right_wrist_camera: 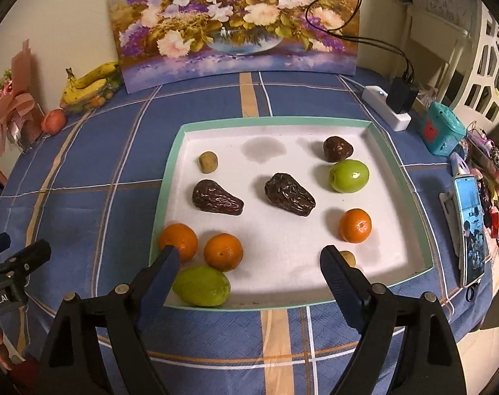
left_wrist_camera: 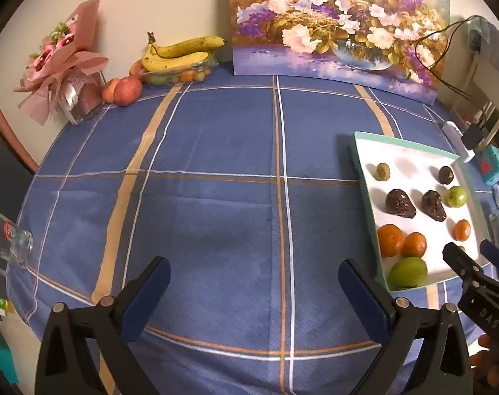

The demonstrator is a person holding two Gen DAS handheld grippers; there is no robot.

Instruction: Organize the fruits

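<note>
Blue checked tablecloth (left_wrist_camera: 216,197) covers the table, and on it sits a shallow white tray (right_wrist_camera: 397,177) with a mint-green rim, holding all the loose fruit. Three tangerines lie in it — two (right_wrist_camera: 178,240) (right_wrist_camera: 223,251) touching at the near left corner, one (right_wrist_camera: 355,225) alone at the right. A green fruit (right_wrist_camera: 201,285) rests just in front of the pair, against the near rim; a rounder green one (right_wrist_camera: 349,176) sits at the right, beside a small dark date (right_wrist_camera: 337,148). Two larger wrinkled dates (right_wrist_camera: 216,197) (right_wrist_camera: 289,194) lie mid-tray, well apart, with a small olive-coloured fruit (right_wrist_camera: 208,162) behind the left one.

The right gripper (right_wrist_camera: 249,263) hangs over the tray's near edge, jaws spread wide with nothing between them. The left gripper (left_wrist_camera: 254,276) hovers over bare cloth to the tray's left, likewise wide apart and empty. Bananas (left_wrist_camera: 180,51) lie on a glass dish by the wall.
</note>
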